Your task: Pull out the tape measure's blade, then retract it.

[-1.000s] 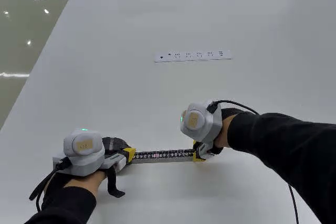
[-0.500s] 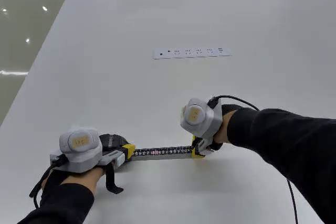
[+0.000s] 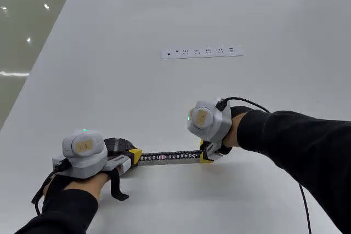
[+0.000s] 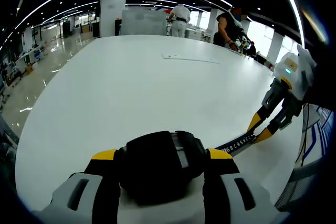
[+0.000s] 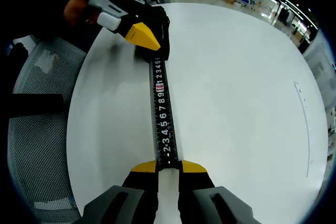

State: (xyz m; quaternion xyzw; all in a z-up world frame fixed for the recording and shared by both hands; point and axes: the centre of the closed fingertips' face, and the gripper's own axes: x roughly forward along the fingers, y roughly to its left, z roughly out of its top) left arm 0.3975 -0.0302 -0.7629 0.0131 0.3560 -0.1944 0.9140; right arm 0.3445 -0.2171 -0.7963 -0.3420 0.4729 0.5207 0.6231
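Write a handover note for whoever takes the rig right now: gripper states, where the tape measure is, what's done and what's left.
Left gripper: shut on the tape measure case, holding it low at the near left of the white table.
Right gripper: shut on the tip of the blade.
Blade: partly out, running straight from the case to the right gripper, numbers facing up, just over the tabletop.
Done: case gripped, tip gripped, a short length pulled out.
Left: pull further if more length is wanted, then guide the blade back into the case and release.
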